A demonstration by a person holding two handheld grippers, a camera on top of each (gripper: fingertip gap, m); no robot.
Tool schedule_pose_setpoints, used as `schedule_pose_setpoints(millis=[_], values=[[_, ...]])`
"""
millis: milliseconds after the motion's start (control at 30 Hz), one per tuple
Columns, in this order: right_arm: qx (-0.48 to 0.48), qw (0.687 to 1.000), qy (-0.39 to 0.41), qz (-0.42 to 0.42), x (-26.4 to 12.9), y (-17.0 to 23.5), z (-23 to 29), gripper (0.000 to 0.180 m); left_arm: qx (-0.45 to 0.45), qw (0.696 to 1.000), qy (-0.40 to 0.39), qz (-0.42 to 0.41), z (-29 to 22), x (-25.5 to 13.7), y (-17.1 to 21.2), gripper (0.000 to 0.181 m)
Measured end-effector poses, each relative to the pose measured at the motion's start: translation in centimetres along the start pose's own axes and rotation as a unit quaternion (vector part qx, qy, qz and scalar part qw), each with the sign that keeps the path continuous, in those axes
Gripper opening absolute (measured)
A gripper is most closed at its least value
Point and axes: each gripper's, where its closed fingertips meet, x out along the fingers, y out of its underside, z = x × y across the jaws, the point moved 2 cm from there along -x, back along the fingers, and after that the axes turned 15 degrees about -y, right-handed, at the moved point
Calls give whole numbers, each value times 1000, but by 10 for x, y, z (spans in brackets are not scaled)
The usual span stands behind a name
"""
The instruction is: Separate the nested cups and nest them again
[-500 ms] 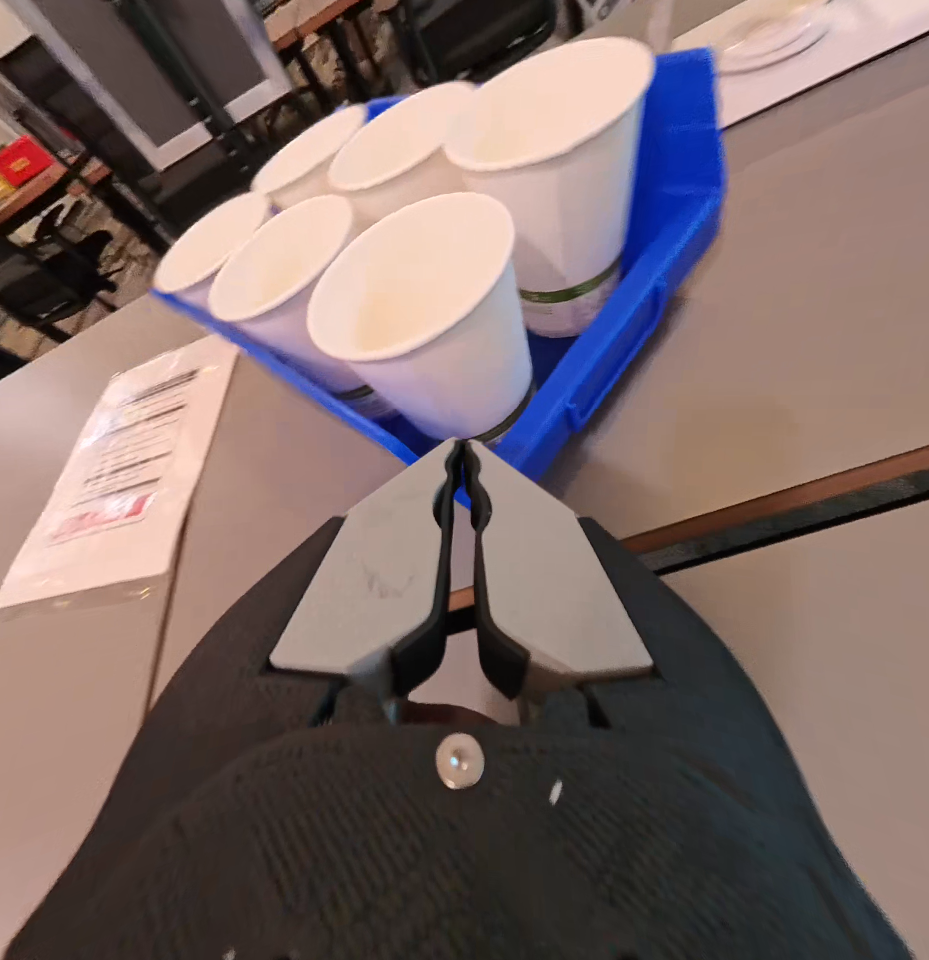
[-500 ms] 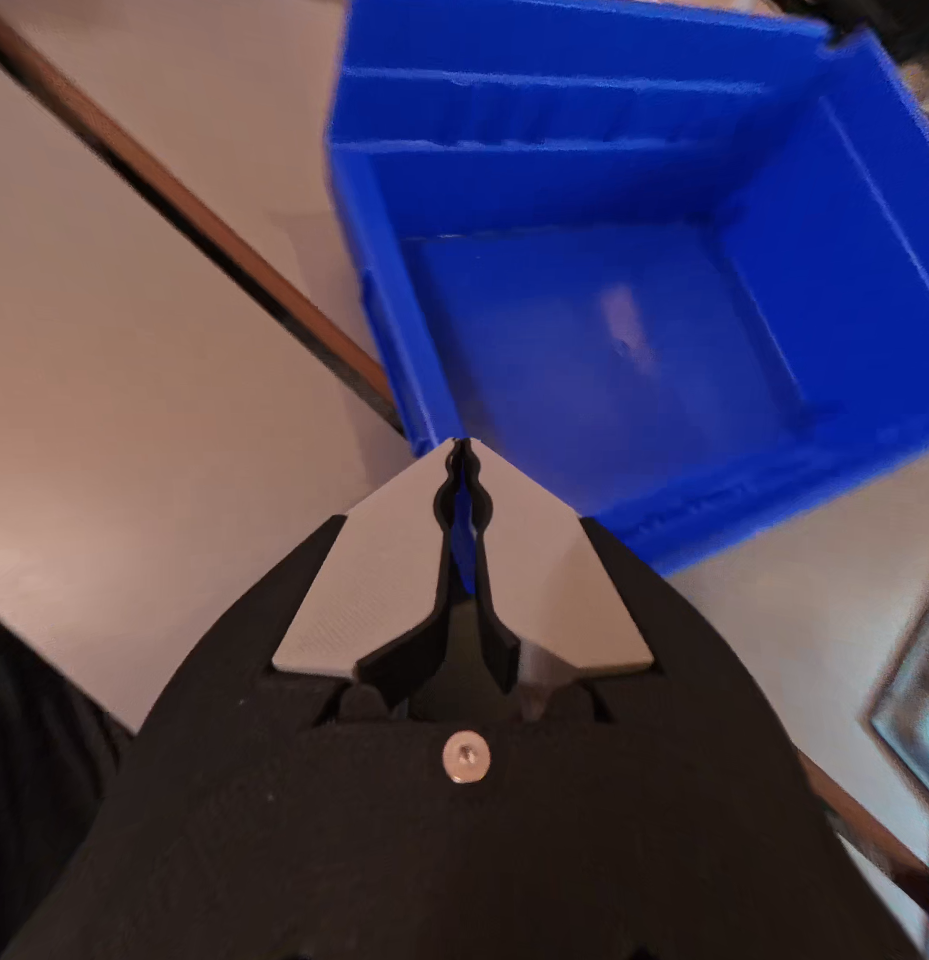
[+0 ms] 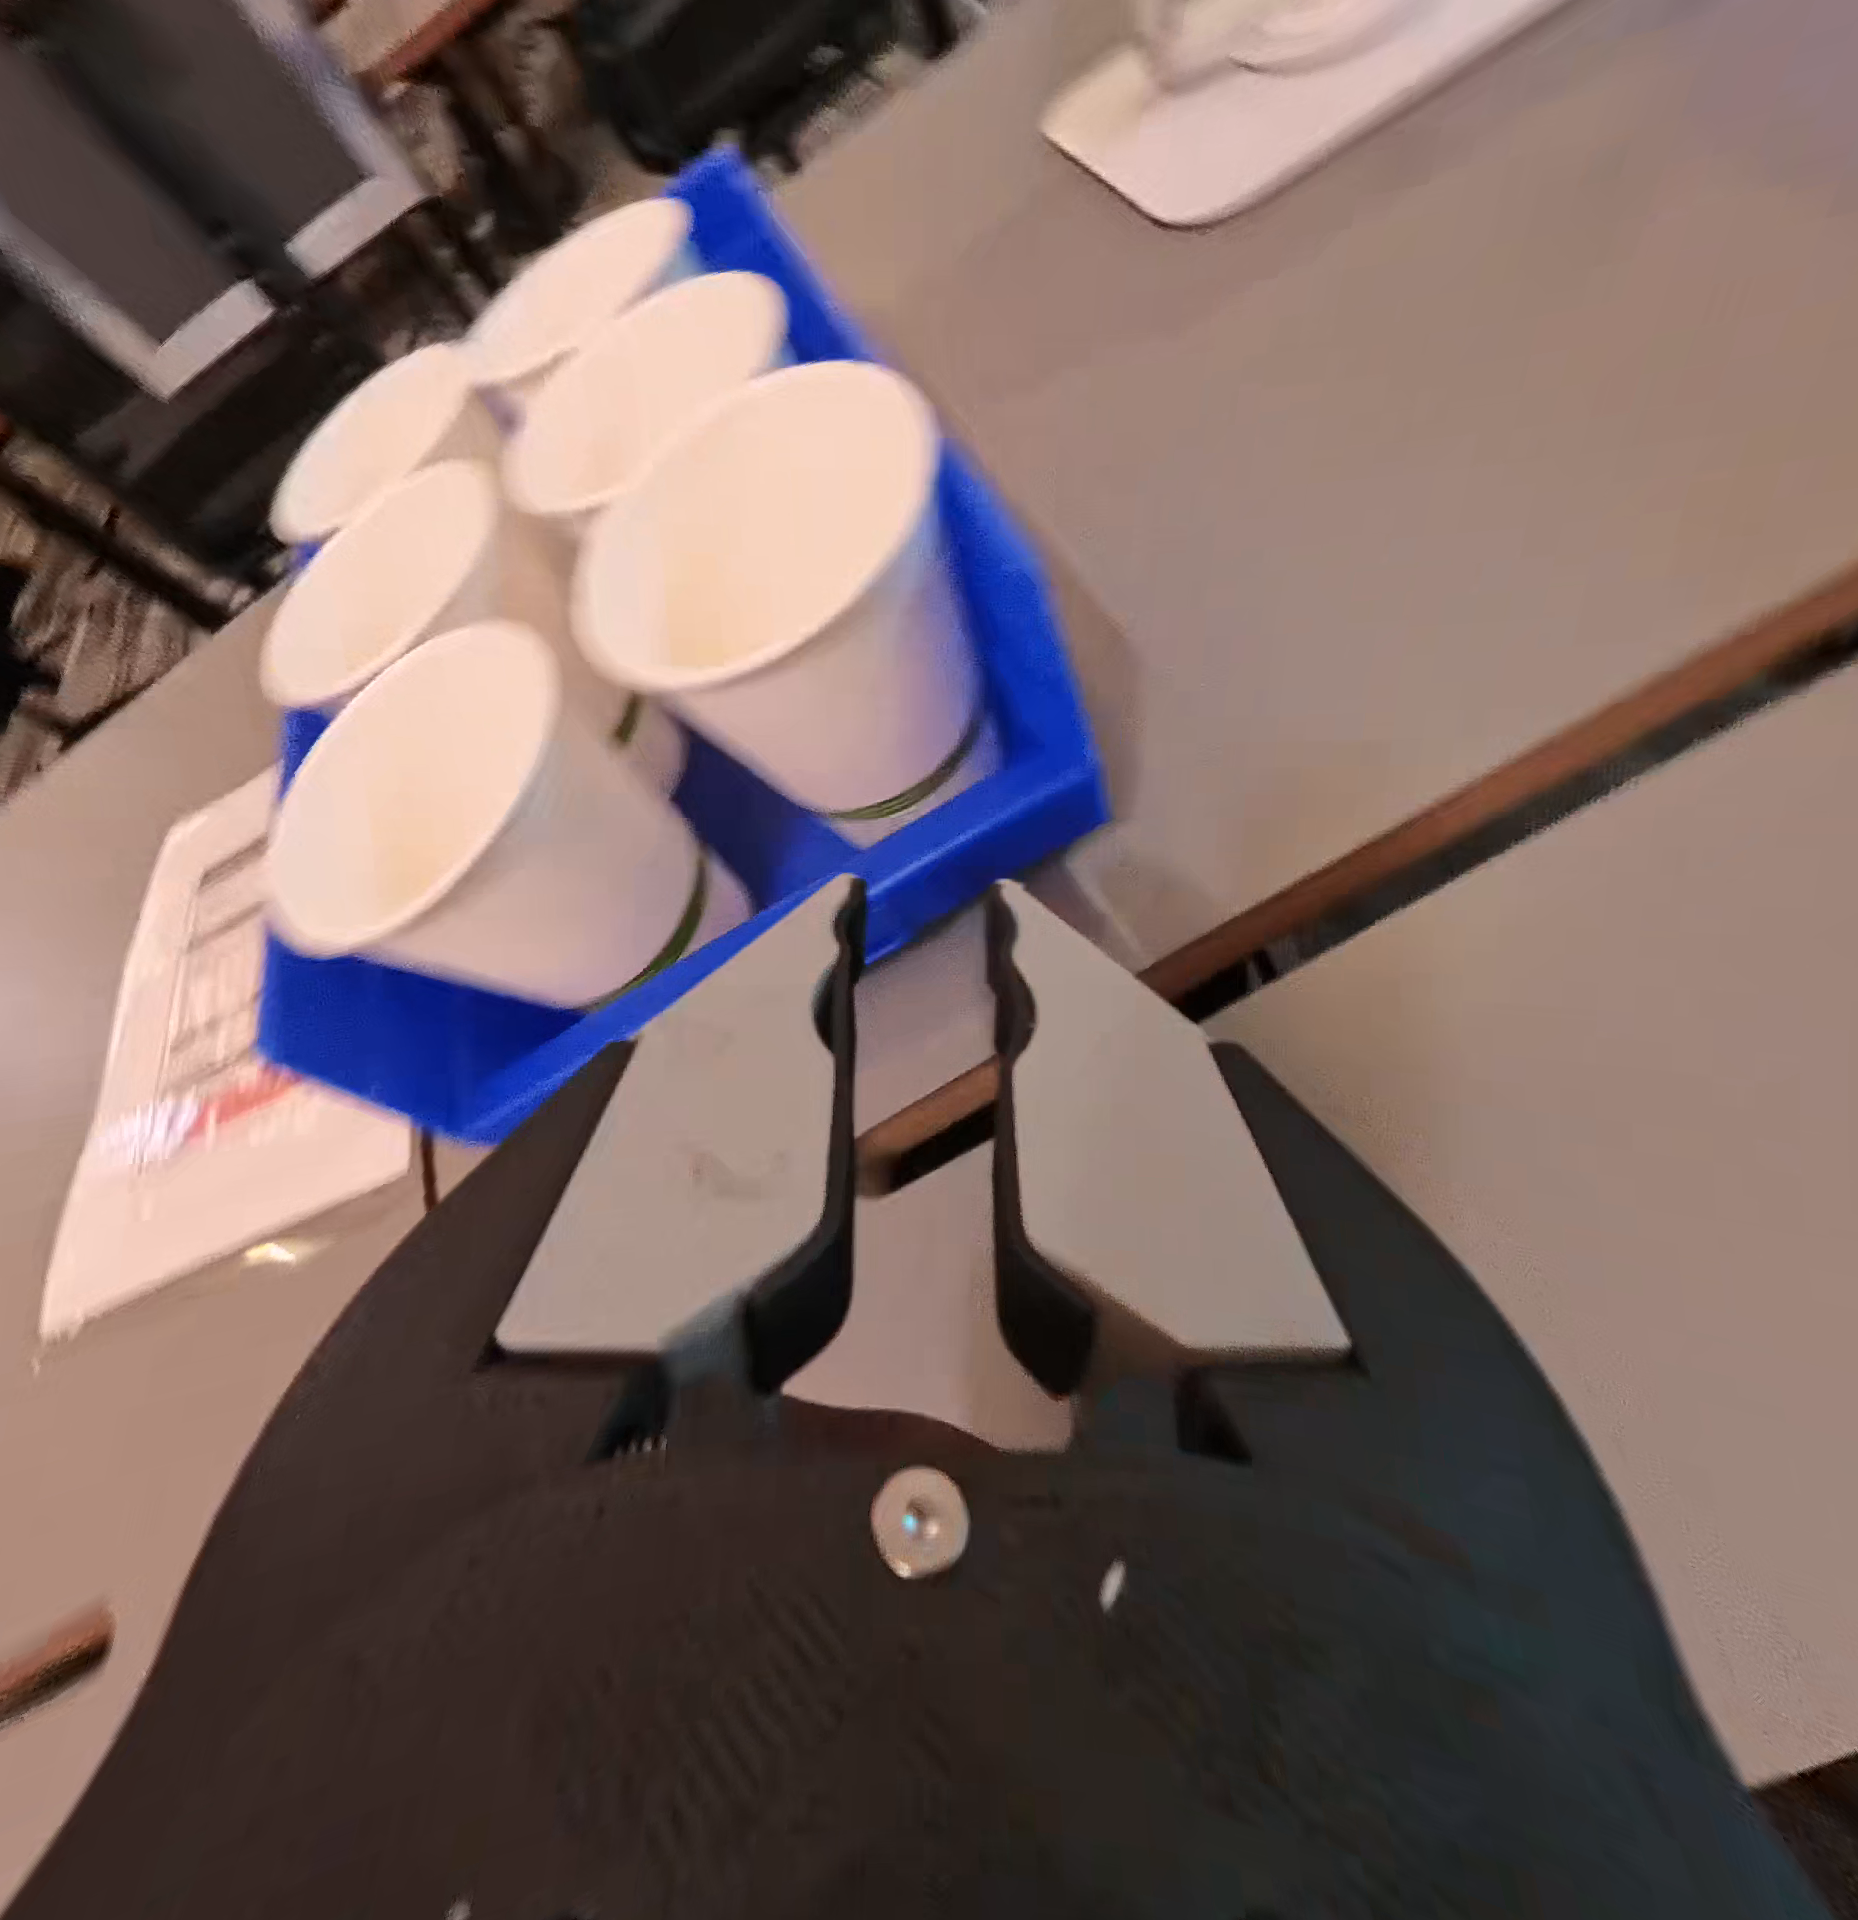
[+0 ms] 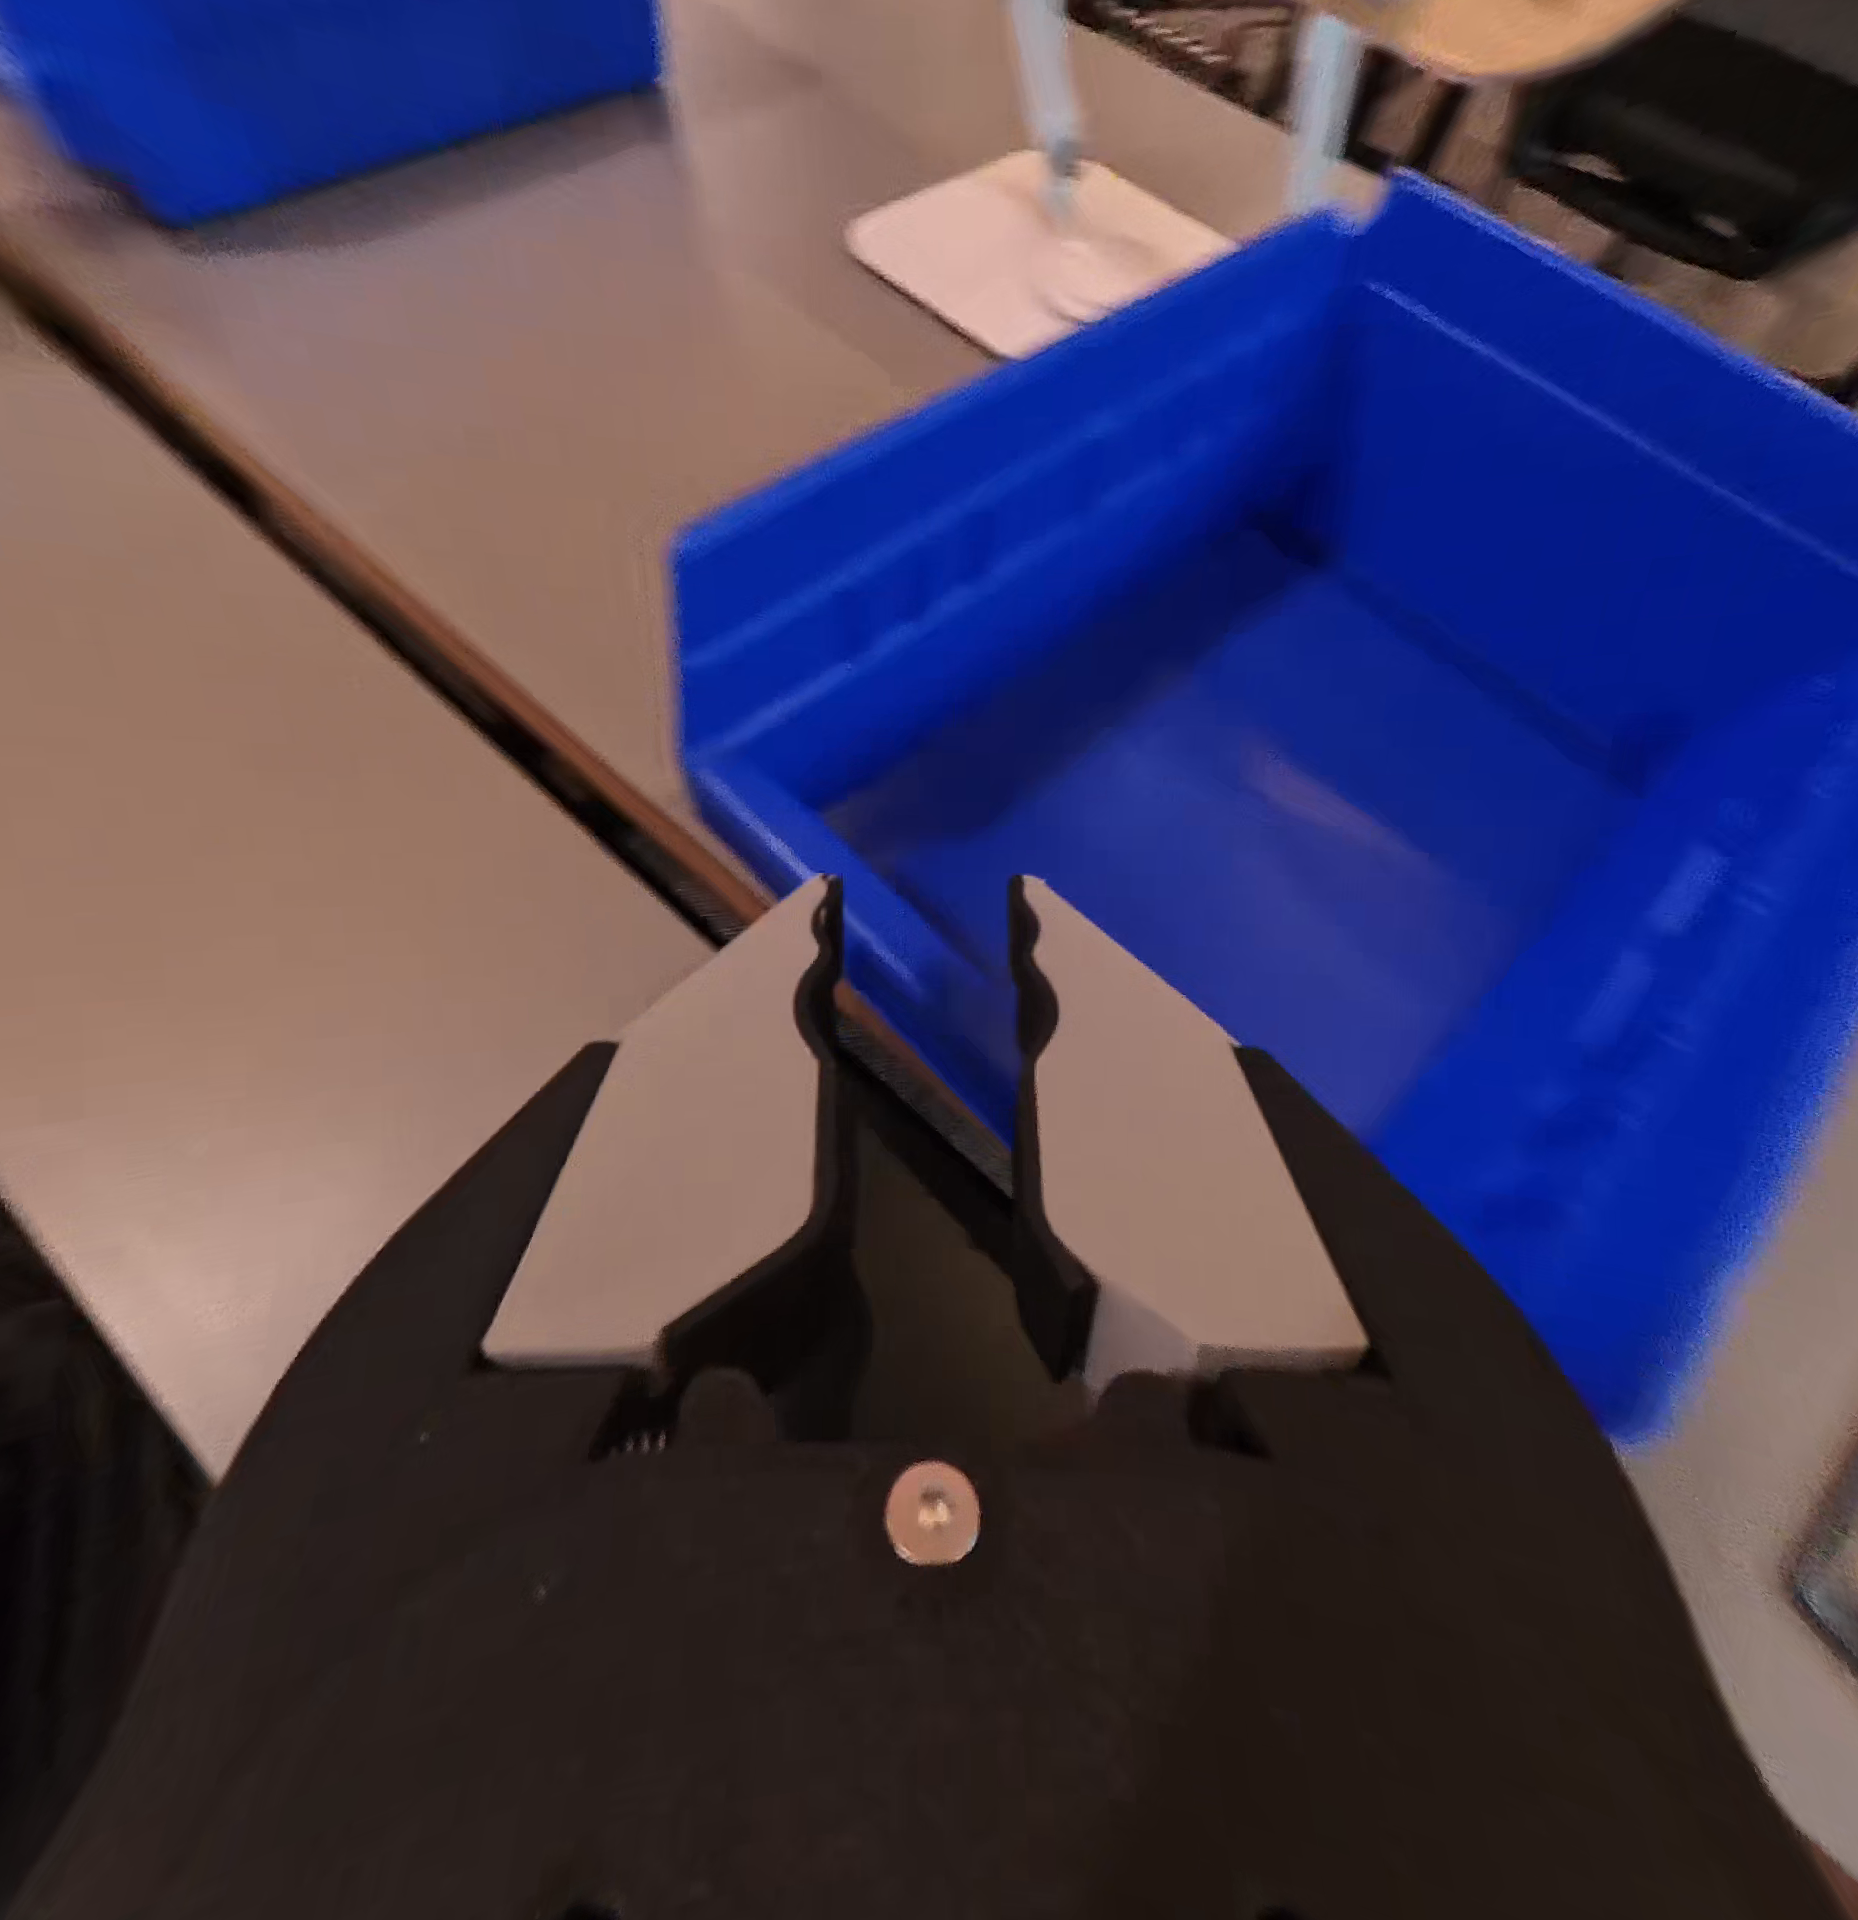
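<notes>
Grey laminate table (image 3: 1424, 520); empty blue plastic bin (image 4: 1268, 831) ahead of the right gripper (image 4: 920, 894), released. Shallow blue tray (image 3: 1018, 644) holding white paper cups (image 3: 759, 561) before the left gripper (image 3: 920, 899), released. Best approach: pinch one rim squarely, lift straight upward.

The left wrist view looks down and forward over its fingers (image 3: 748, 1091) at the cup-filled bin (image 3: 1018, 634), close by. The right wrist view faces an empty bin (image 4: 1008, 582), nearer still. Both share the white base plate (image 3: 1216, 156) (image 4: 1008, 249) beyond.
</notes>
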Motion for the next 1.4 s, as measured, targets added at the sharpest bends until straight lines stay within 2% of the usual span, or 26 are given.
schedule_pose_setpoints(millis=[100, 233, 367, 467, 500, 600, 633, 833, 1100, 1400], values=[[-43, 998, -29, 29, 24, -8, 22, 36, 83, 996, 20, 4, -36, 15, -12, 31], [-95, 989, -18, 112, 47, 1, 21, 44, 128, 991, 41, 27, -57, 35, -21, 43], [-98, 977, -35, 186, 62, 18, 14, 46, 151, 984, 72, 62, -54, 46, -16, 40], [-120, 969, -11, 216, 66, 23, 3, 47, 173, 977, 78, 95, -49, 53, -6, 36], [-120, 968, -12, 219, 66, 23, 3, 46, 176, 976, 79, 102, -49, 56, -4, 28], [-122, 965, -8, 232, 66, 23, 2, 37, 167, 977, 87, 95, -55, 63, -6, 19], [-129, 963, -4, 236, 66, 23, 1, 32, 162, 978, 92, 92, -58, 64, -8, 19], [-124, 963, -4, 238, 64, 24, -7, 33, 147, 979, 130, 57, -86, 63, -26, 19], [-138, 959, -39, 244, 65, 23, -23, 29, 138, 976, 167, 36, -110, 53, -37, 19], [-141, 961, -66, 228, 53, 26, -26, 28, 107, 985, 133, 37, -124, 60, -49, 20]])
